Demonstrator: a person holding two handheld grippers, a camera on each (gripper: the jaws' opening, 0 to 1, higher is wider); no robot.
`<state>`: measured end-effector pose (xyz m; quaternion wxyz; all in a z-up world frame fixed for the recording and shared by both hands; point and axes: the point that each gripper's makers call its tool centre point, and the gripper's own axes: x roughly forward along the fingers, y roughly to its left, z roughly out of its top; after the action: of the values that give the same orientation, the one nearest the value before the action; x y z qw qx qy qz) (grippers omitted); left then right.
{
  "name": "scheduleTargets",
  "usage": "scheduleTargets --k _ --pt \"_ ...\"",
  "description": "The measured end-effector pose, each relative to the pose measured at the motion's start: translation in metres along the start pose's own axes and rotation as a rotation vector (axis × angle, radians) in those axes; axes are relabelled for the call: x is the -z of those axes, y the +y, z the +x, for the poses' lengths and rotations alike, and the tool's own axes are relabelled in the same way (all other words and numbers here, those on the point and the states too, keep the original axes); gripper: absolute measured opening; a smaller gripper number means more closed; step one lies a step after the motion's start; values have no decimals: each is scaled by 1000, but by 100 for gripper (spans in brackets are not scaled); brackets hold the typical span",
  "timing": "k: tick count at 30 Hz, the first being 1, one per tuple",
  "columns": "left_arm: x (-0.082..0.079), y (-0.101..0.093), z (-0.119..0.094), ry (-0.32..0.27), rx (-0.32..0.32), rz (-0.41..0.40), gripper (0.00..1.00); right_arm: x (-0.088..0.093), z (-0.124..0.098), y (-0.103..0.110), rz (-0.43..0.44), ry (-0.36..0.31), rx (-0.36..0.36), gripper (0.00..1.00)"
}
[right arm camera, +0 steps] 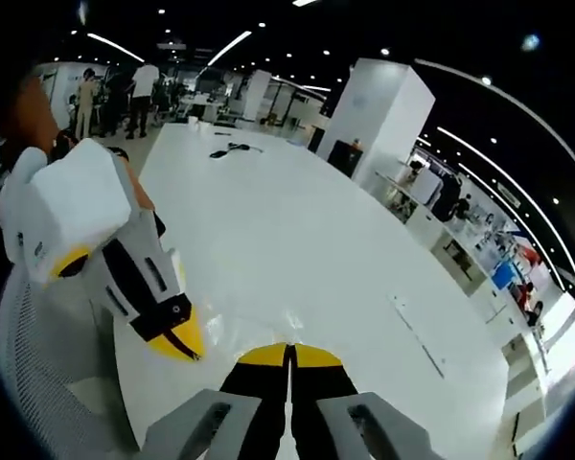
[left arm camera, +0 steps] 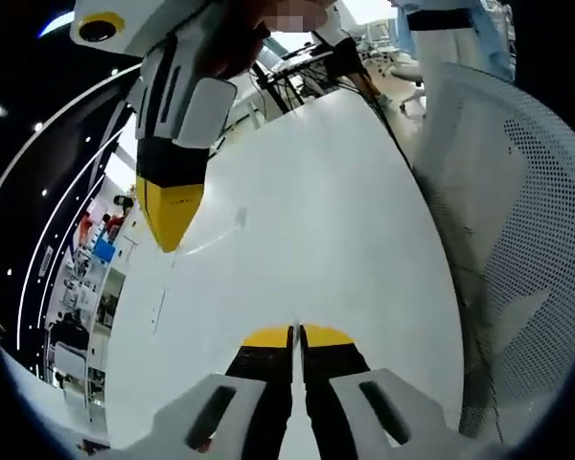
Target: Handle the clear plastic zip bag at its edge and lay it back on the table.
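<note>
Table (left arm camera: 345, 192), one: white, long, seen in both views (right arm camera: 297, 230).

Zip bag (right arm camera: 238, 331), one: clear plastic, very faint against the white top. It lies flat near the table edge by the chair and shows as a few glints and creases between the two gripper tips. In the left gripper view it is a pale crease line (left arm camera: 232, 225) beside the tip of the right gripper.

Left gripper (left arm camera: 296, 333), one: yellow-tipped black jaws pressed together with a hairline seam between them, over the table near the bag. Whether any plastic film is caught in them I cannot tell. In the right gripper view (right arm camera: 182, 347) its tip points down at the table beside the bag's glints.

Right gripper (right arm camera: 290, 350), one: jaws likewise clenched tip to tip, and any film between them cannot be made out. In the left gripper view (left arm camera: 170, 235) it points down, its tip just over the table.

Mesh chair (left arm camera: 517, 211), one: white, at the table's near edge.

Cables (right arm camera: 232, 149), one dark cluster at the table's far end.

Pillar (right arm camera: 379, 115), one: white, beyond the far corner.
</note>
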<state>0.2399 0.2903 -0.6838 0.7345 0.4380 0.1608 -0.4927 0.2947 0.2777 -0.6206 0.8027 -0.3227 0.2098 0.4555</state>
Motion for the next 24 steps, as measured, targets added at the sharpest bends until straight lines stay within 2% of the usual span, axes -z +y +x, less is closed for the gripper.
scheduleTargets --k 7,17,24 --pt "5 -4 4 19 13 -24 0 14 6 5 12 18 -12 0" --pt "5 -3 8 12 22 -61 0 30 19 14 22 61 -35 0" --pt "8 0 3 -3 6 -82 5 46 28 21 9 113 -43 0"
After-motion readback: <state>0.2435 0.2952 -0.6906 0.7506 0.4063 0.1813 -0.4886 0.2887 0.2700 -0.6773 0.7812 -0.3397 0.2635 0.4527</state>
